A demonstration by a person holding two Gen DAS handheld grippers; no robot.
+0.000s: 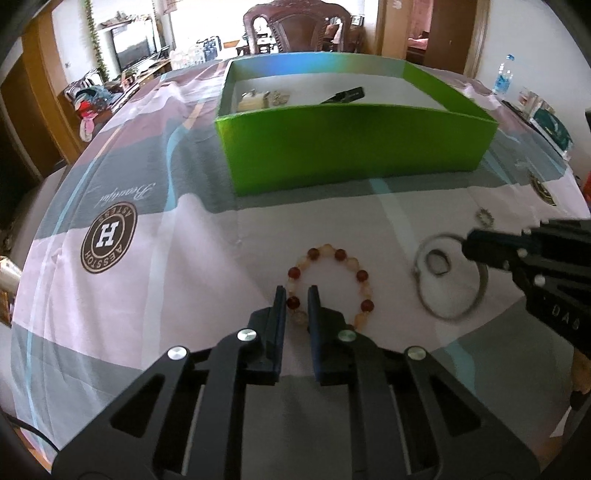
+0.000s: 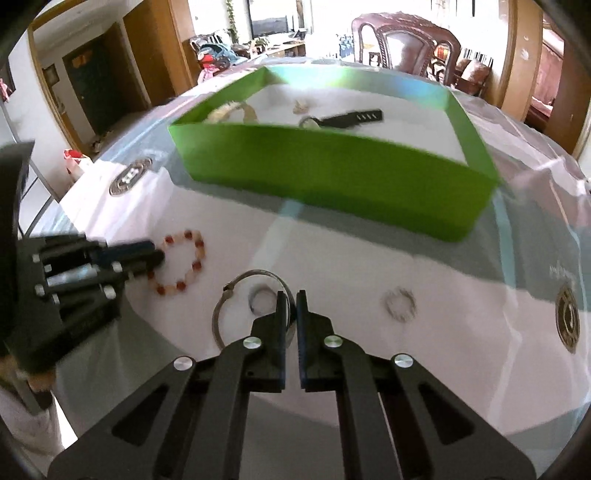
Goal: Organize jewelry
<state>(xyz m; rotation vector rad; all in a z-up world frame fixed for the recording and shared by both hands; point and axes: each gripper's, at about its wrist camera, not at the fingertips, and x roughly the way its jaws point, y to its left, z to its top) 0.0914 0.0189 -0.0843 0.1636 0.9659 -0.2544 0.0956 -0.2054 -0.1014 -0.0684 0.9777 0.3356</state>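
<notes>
A bead bracelet point(image 1: 334, 286) of red and pale beads lies on the tablecloth; my left gripper point(image 1: 297, 292) is shut on its near-left beads. It also shows in the right wrist view point(image 2: 184, 264). A large silver bangle point(image 1: 448, 277) lies to the right with a small ring point(image 1: 439, 263) inside it. My right gripper point(image 2: 291, 297) is shut on the bangle's point(image 2: 236, 295) rim; the ring point(image 2: 260, 300) lies just left of the fingers. A small sparkly ring point(image 2: 400, 305) lies further right. The green box point(image 1: 351, 151) behind holds a watch point(image 2: 347, 120) and pale jewelry point(image 1: 258, 99).
The patterned tablecloth point(image 1: 129, 295) covers a round table. A wooden chair point(image 1: 299, 27) stands behind the box. A water bottle point(image 1: 503, 78) and a teal packet point(image 1: 552, 127) are at the far right edge.
</notes>
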